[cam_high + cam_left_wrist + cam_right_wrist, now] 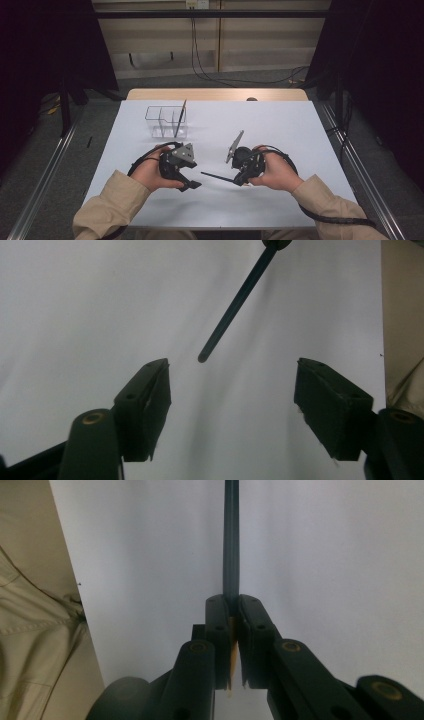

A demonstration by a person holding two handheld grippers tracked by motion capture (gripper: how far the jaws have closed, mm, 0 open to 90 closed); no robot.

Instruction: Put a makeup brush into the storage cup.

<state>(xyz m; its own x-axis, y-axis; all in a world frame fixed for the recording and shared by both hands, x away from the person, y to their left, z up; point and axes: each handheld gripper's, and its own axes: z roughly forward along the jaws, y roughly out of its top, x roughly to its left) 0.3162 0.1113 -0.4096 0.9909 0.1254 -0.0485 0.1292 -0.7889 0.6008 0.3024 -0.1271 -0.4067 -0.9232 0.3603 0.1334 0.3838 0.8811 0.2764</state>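
My right gripper (239, 181) (231, 606) is shut on a dark pencil (215, 176) (231, 540) near its sharpened wooden end. The shaft sticks out to the left, just above the white sheet. In the high view, my left gripper (193, 185) sits a short way left of the pencil's blunt end. The left gripper view shows that gripper (232, 390) open, its jaws wide apart with nothing between them, and the pencil (235, 305) slanting down toward the gap and ending just short of it.
A clear plastic divided holder (165, 120) stands on the white-covered table (280, 125) at the back left, with another dark pencil (180, 119) leaning in its right compartment. Metal rails run along both sides of the table.
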